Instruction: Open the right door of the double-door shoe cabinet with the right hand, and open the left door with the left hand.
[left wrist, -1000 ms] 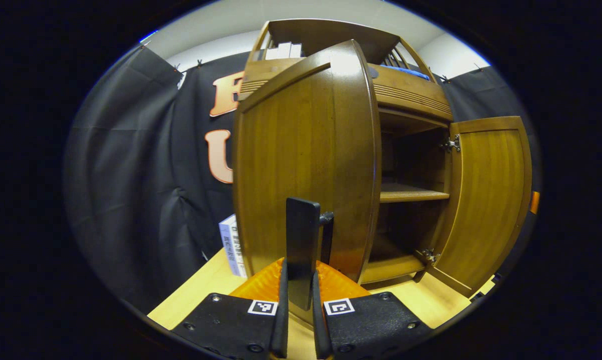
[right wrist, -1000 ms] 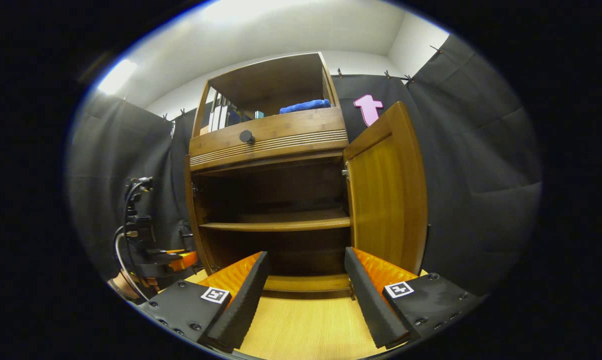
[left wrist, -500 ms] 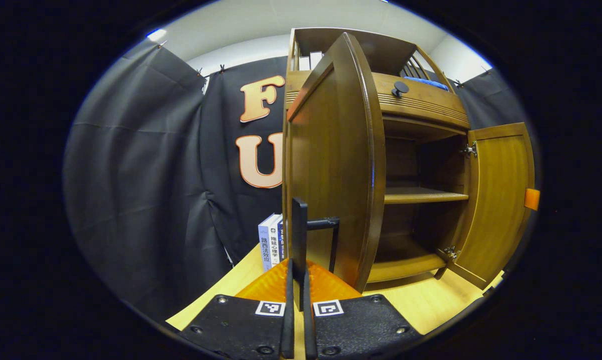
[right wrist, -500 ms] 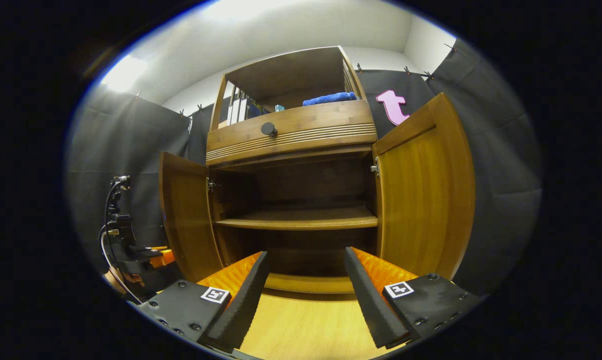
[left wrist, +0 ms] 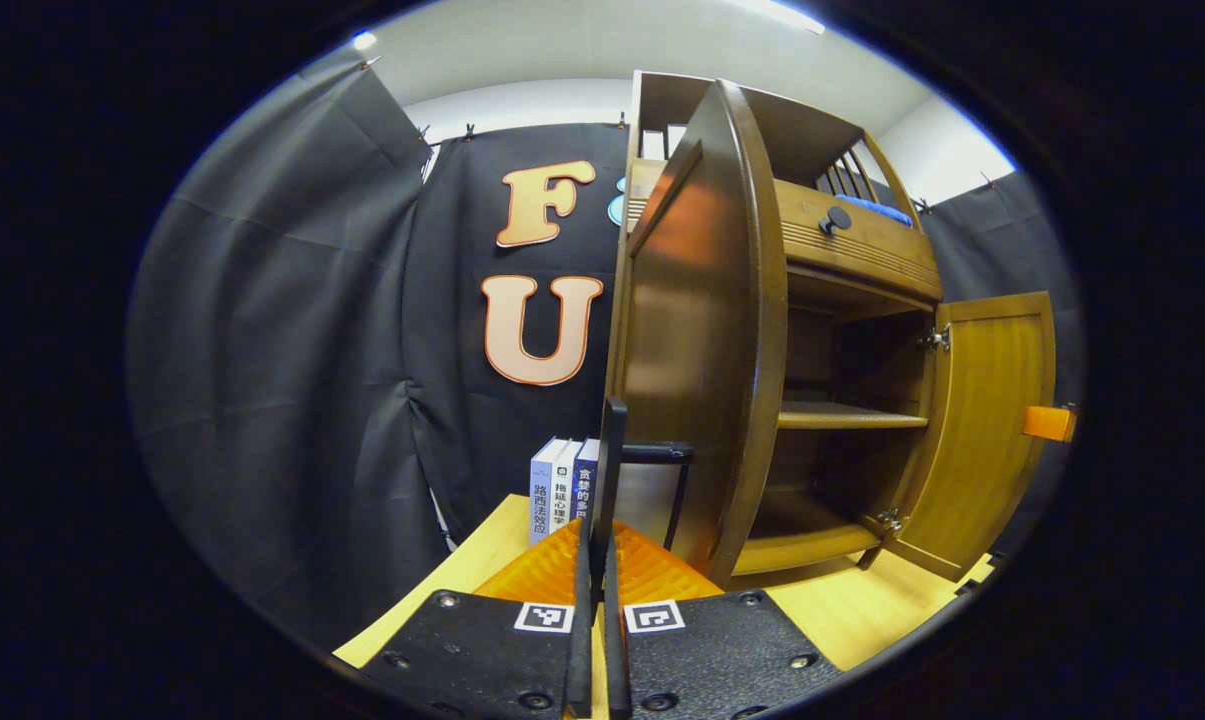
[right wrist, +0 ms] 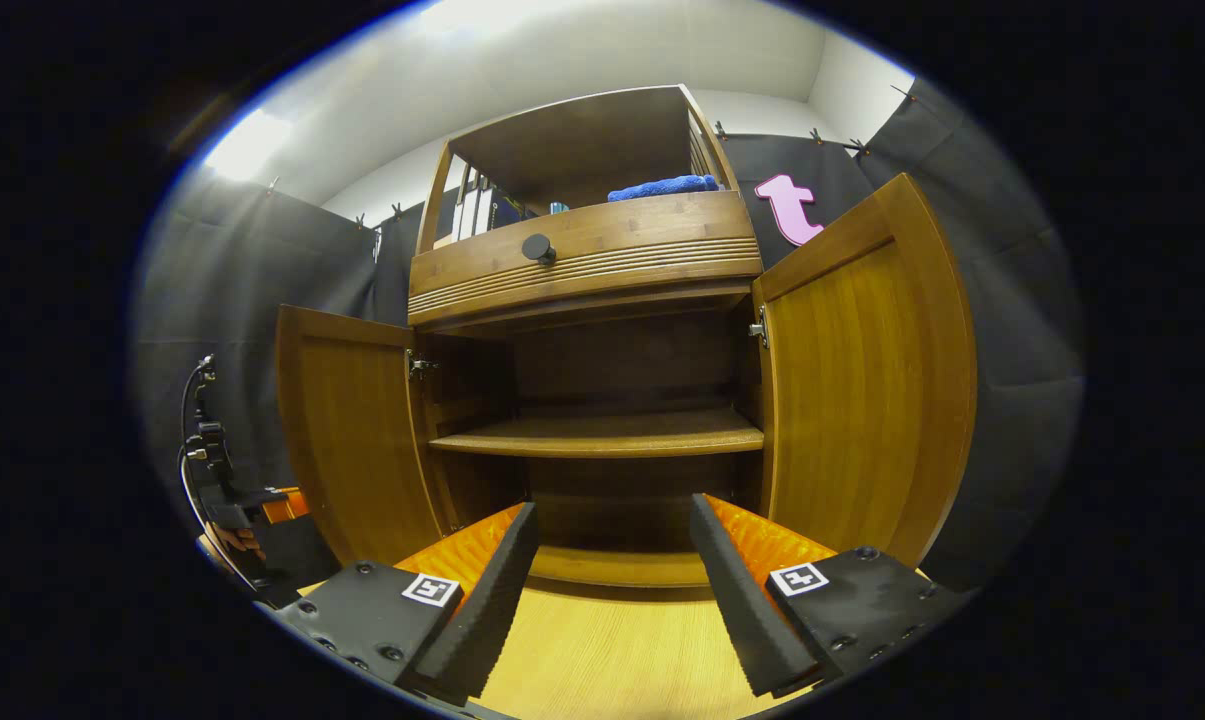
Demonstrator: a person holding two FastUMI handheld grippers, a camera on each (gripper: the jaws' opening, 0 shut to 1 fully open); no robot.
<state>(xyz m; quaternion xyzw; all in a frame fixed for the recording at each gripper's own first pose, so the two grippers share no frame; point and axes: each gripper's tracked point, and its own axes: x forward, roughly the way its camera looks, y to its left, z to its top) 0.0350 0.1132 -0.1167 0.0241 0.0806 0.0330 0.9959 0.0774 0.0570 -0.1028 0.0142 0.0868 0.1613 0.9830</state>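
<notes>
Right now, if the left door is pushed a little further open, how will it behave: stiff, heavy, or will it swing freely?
The left door looks like a solid wooden panel, so probably stiff and fairly heavy. It hangs on a metal hinge, so it would likely swing in an arc, not slide. The left tongs are shut on its thin handle, which may twist in the grip.

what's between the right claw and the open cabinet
Only bare wooden tabletop, as the right gripper view shows: the right claw is open and holds nothing, pointing at the cabinet's lower shelf between the left door and right door.
</notes>
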